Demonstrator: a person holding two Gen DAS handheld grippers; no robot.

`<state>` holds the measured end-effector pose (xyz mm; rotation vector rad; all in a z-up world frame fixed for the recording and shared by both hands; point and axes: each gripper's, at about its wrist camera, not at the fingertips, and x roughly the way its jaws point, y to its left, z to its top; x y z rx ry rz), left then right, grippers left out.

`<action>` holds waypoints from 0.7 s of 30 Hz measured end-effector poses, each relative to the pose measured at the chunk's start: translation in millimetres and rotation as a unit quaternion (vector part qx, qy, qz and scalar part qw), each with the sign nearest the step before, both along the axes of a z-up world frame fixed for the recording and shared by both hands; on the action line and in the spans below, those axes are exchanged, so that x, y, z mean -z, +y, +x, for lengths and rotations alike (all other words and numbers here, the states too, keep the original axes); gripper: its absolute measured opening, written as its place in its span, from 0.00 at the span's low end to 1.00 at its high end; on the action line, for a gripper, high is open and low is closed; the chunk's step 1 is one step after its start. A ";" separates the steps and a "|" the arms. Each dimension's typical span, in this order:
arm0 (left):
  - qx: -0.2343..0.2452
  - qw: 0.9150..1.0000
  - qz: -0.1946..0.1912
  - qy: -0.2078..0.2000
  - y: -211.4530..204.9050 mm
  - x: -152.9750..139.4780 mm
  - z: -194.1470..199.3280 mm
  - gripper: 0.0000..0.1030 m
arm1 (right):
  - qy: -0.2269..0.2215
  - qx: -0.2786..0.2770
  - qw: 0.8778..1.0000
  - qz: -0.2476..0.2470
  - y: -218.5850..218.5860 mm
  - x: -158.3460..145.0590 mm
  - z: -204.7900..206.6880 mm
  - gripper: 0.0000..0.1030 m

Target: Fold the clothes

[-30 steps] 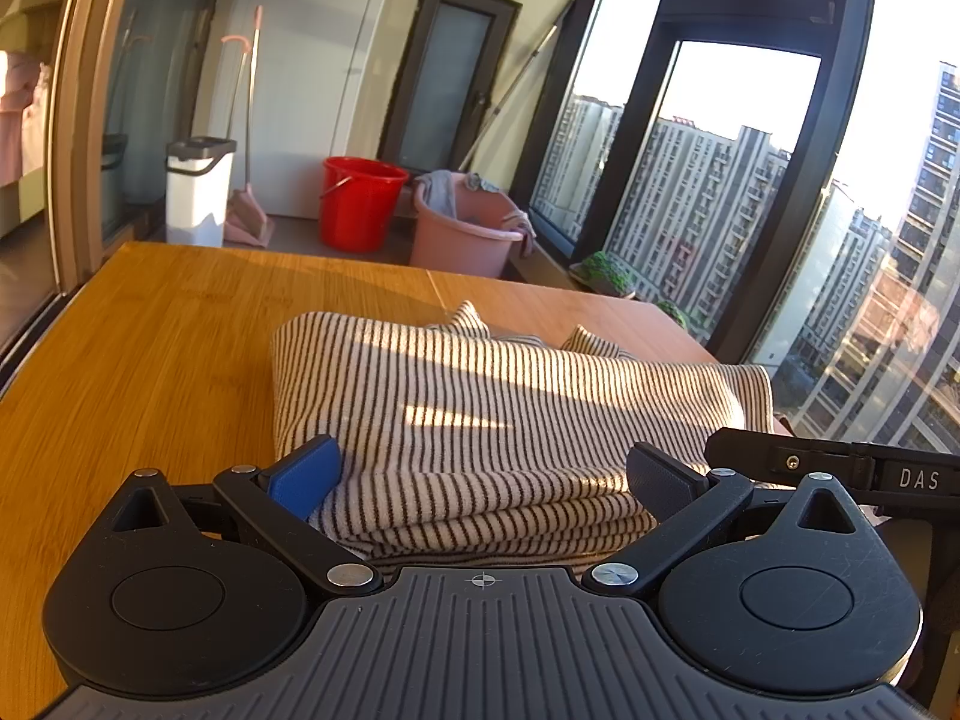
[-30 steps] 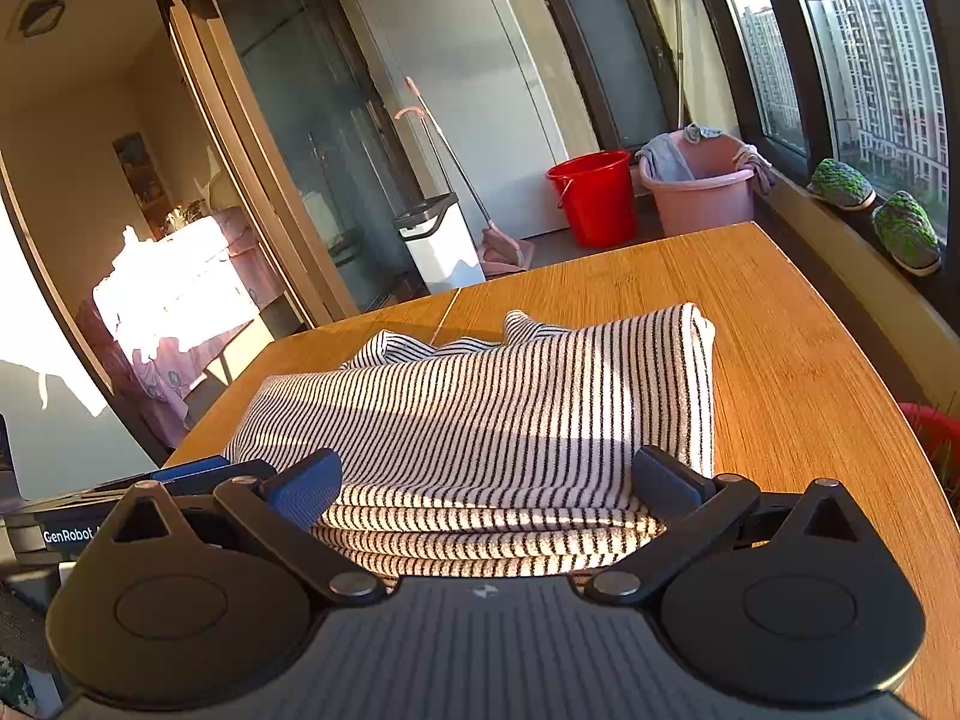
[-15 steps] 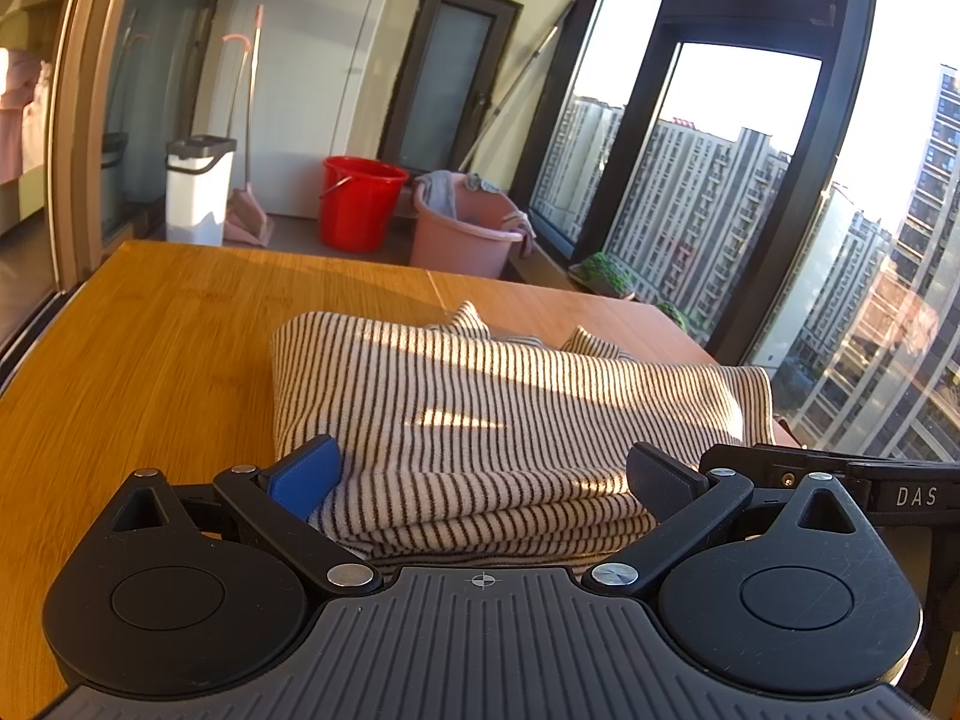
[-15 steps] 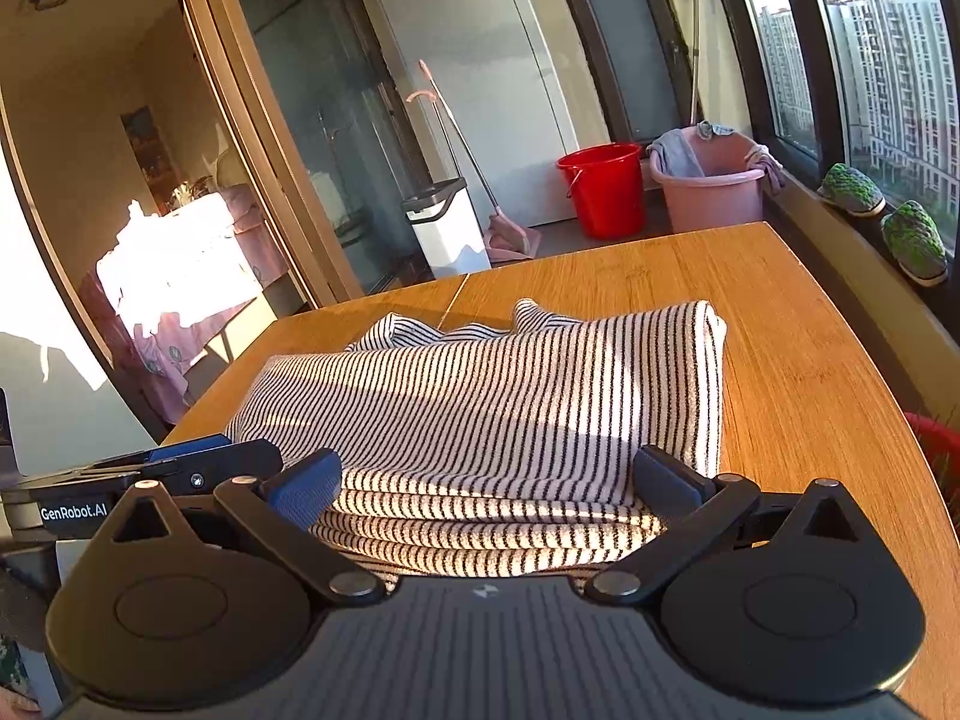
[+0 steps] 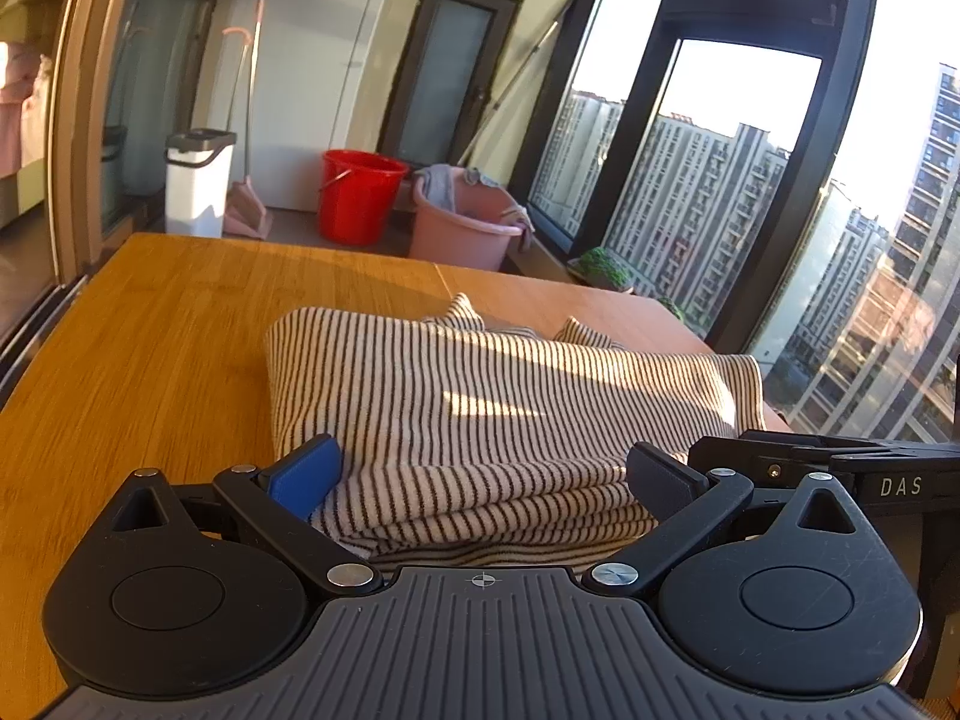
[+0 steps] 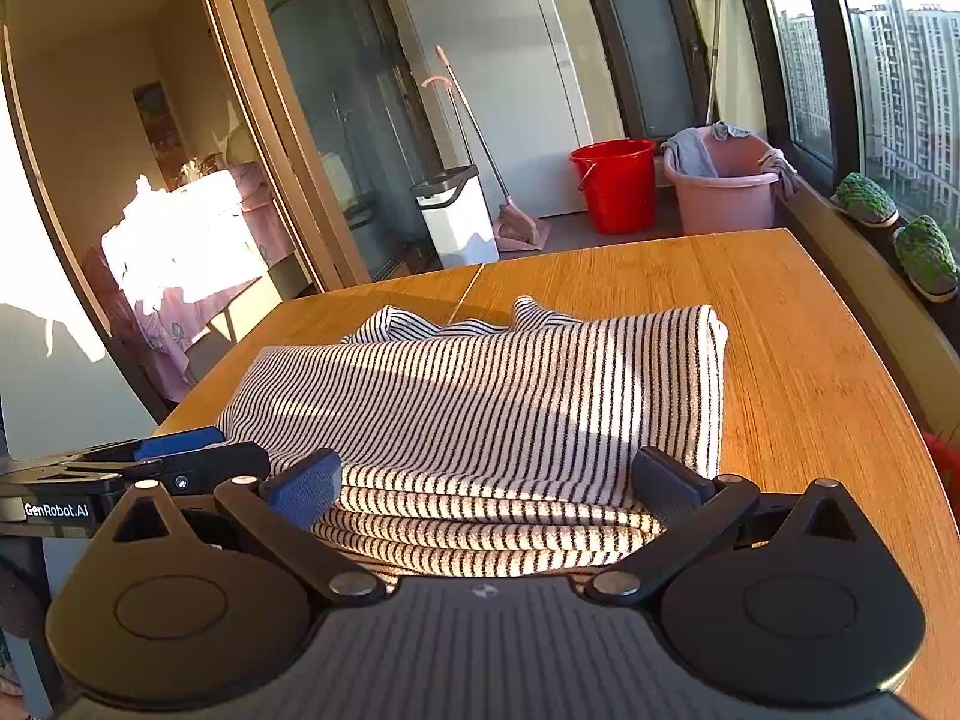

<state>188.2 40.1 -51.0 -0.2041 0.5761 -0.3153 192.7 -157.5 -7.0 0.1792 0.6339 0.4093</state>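
Our left tongs [image 5: 483,477] and right tongs [image 6: 486,480] stay spread apart around the near edge of the folded striped shirt [image 5: 498,402] on the table [image 5: 150,330], the right drawing slightly back since before.

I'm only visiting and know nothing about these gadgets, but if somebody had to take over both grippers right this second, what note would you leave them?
Left gripper: open, fingers either side of the near edge of the striped garment, not clamped.
Right gripper: open too, straddling the same near edge further right.
The garment lies on the wooden table, already folded into a stack of several layers; small bits of fabric stick up at the far edge.
Done: most of the folding, it seems.
Left: probably one more fold or a tidy-up of the far edge; I cannot tell which is planned. Nothing is held, so you can start fresh.
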 end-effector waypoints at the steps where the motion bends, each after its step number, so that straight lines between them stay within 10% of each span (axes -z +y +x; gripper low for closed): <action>1: -0.002 1.000 -0.001 0.001 0.5 0.2 0.1 1.00 | 0.000 -0.002 1.000 -0.004 1.8 -0.2 0.9 1.00; 12: -0.004 1.000 0.003 0.002 -0.9 -0.4 -1.9 1.00 | -0.027 0.032 0.999 -0.017 -8.3 -26.4 -23.8 0.99; 21: -0.004 1.000 -0.001 0.002 -2.6 -1.1 -3.7 1.00 | 0.026 0.078 0.996 -0.020 -26.8 1.9 -16.9 0.72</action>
